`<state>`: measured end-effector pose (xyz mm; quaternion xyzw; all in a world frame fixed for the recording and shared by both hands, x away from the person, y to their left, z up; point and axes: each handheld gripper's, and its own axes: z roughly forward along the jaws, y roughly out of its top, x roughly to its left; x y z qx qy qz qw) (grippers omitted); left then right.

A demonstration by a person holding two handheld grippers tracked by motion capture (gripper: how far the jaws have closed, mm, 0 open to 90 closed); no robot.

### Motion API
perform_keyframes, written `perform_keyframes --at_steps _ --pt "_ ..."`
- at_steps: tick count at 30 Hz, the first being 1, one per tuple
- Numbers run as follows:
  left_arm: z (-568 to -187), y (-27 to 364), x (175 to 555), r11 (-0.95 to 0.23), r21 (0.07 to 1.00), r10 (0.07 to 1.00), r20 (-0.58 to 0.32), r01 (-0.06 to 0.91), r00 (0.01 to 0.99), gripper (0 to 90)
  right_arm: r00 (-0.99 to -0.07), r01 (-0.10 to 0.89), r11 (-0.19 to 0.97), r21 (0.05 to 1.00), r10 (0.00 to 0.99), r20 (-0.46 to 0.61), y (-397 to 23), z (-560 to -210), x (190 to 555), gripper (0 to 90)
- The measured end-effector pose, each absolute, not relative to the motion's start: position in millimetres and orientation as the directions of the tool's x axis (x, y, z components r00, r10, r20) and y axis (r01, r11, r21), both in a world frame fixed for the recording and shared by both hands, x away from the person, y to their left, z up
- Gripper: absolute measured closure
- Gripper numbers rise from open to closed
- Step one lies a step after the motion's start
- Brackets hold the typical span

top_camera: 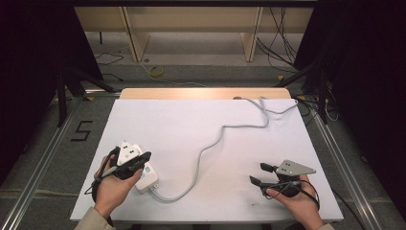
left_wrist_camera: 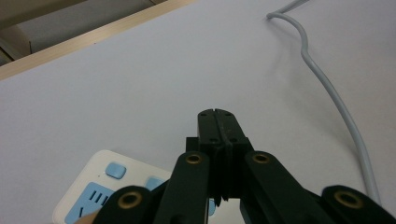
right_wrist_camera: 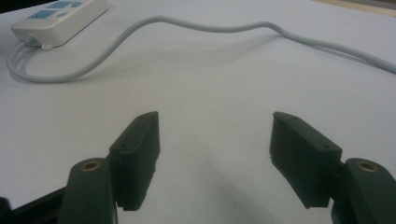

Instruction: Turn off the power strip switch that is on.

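A white power strip [top_camera: 145, 175] with blue sockets lies at the front left of the white table [top_camera: 182, 129]. Its grey cable [top_camera: 207, 149] loops out of the near end and snakes to the far right edge. My left gripper [top_camera: 146, 156] hovers right over the strip, jaws pressed together with nothing between them; the left gripper view has the strip [left_wrist_camera: 91, 193] just under and left of the shut gripper [left_wrist_camera: 217, 113]. My right gripper [top_camera: 257, 174] rests at the front right, open and empty, pointing left toward the strip [right_wrist_camera: 58, 18] and the cable [right_wrist_camera: 196, 28].
The table's wooden far edge [top_camera: 203, 93] shows beyond the white top. Behind it are a floor with loose cables [top_camera: 277, 48], a yellow tape roll [top_camera: 156, 72] and wooden furniture legs. Metal rails run along both sides of the table.
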<state>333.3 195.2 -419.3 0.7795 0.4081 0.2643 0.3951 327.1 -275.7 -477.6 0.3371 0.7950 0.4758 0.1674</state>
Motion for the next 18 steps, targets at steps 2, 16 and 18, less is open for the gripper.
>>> perform_keyframes --at_steps 2,16,18 --pt "-419.0 196.3 333.4 -0.356 0.830 0.846 0.091 0.429 0.525 89.7 -0.717 0.377 0.319 0.870 0.695 0.055 -275.7 -477.5 327.0 34.4" --pt "-417.7 201.8 333.2 -0.356 0.816 0.852 0.084 0.454 0.517 89.7 -0.716 0.377 0.322 0.869 0.696 0.053 -275.7 -477.6 326.9 34.4" --pt "-417.5 202.0 333.2 -0.358 0.815 0.852 0.085 0.456 0.517 89.7 -0.716 0.376 0.322 0.869 0.696 0.053 -275.9 -477.7 327.1 34.4"
